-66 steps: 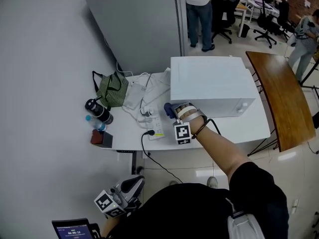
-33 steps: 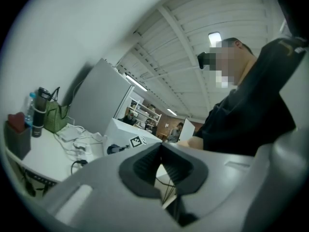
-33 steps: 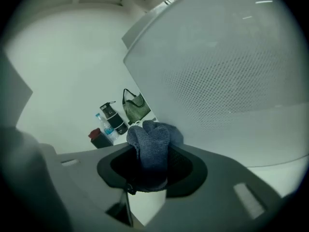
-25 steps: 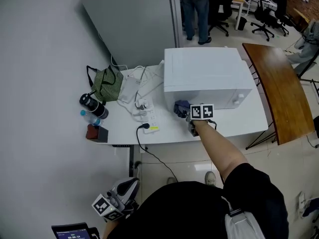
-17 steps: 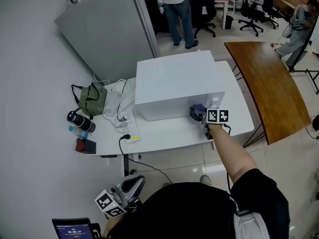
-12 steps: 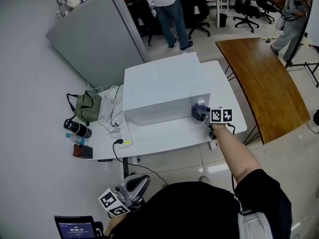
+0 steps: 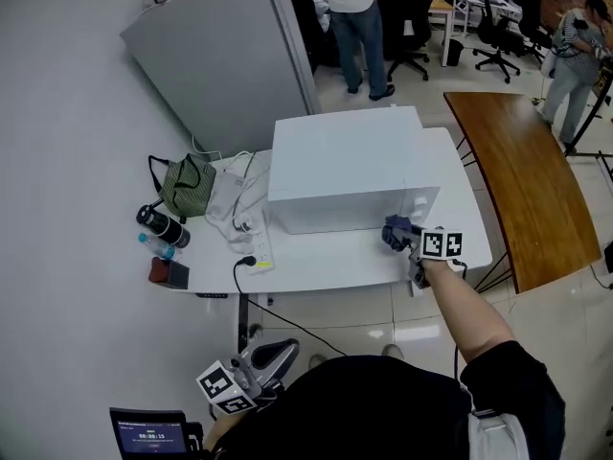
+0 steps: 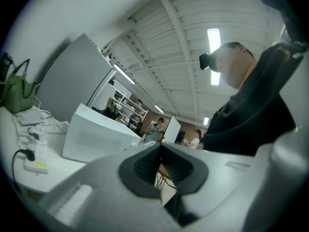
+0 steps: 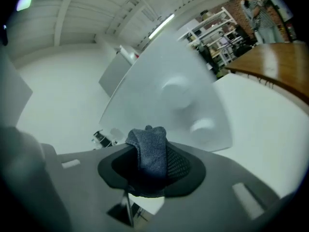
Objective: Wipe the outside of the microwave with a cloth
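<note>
Right claw: clenched on the blue-grey cloth.
Cloth: centre right of the head view, at the right end of the white microwave's front, over the counter.
Left claw: closed, empty, bottom left.
Writing: markers only, nothing readable.

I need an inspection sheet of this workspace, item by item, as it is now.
Surface: white table, bare in front of the microwave.
Job's things: white microwave; blue-grey cloth by its front right corner, contact unclear.
Clutter: green bag, black flask, dark red box, all left of the microwave.
Grippers: right gripper shut on the cloth; left gripper shut, empty, low, off the table.
Cables: power strip among white leads; black cable hangs over the table edge.
Surroundings: grey partition, wooden table, people standing.
</note>
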Demonstrator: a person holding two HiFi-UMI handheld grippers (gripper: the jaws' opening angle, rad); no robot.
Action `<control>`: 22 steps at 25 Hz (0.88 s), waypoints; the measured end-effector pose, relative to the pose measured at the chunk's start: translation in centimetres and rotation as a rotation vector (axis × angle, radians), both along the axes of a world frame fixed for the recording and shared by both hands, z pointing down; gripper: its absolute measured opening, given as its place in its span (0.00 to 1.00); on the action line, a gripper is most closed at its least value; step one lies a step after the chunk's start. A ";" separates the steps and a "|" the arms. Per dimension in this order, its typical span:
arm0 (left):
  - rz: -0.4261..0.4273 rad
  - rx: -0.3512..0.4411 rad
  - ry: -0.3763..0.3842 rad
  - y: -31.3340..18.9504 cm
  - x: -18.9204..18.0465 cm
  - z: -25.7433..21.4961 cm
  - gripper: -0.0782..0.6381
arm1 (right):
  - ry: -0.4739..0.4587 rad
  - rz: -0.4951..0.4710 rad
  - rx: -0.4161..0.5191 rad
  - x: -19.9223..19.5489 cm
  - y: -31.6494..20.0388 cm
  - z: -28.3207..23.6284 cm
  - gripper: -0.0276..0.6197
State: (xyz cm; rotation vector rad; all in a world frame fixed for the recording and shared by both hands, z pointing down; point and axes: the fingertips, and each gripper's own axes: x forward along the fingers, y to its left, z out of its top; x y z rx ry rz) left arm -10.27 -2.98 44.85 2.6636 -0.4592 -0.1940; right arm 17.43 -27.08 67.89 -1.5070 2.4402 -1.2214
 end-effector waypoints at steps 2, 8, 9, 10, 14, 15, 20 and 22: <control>-0.025 -0.012 0.002 -0.2 -3.5 0.6 0.11 | -0.007 -0.101 -0.011 -8.6 -1.3 1.2 0.26; -0.143 -0.037 -0.070 0.0 -15.1 2.8 0.11 | -0.012 -0.213 -0.036 -27.2 -8.2 3.3 0.26; -0.165 -0.042 -0.073 0.0 -16.8 3.2 0.11 | -0.002 -0.220 -0.046 -28.7 -9.0 3.7 0.26; -0.186 -0.045 -0.072 0.0 -18.2 3.4 0.11 | 0.006 -0.221 -0.056 -29.6 -9.6 4.0 0.26; -0.219 -0.055 -0.066 -0.6 -19.4 3.2 0.11 | 0.003 -0.174 -0.075 -28.6 -10.3 4.5 0.26; -0.215 -0.056 -0.064 -0.9 -18.9 3.1 0.11 | 0.002 -0.158 -0.079 -27.4 -10.1 4.5 0.25; -0.147 -0.035 -0.042 -1.7 -12.8 1.8 0.11 | 0.022 -0.060 -0.100 -15.7 -7.3 5.1 0.26; -0.114 -0.031 -0.029 -1.9 -9.2 1.4 0.11 | 0.039 0.001 -0.108 -9.1 -5.8 5.2 0.26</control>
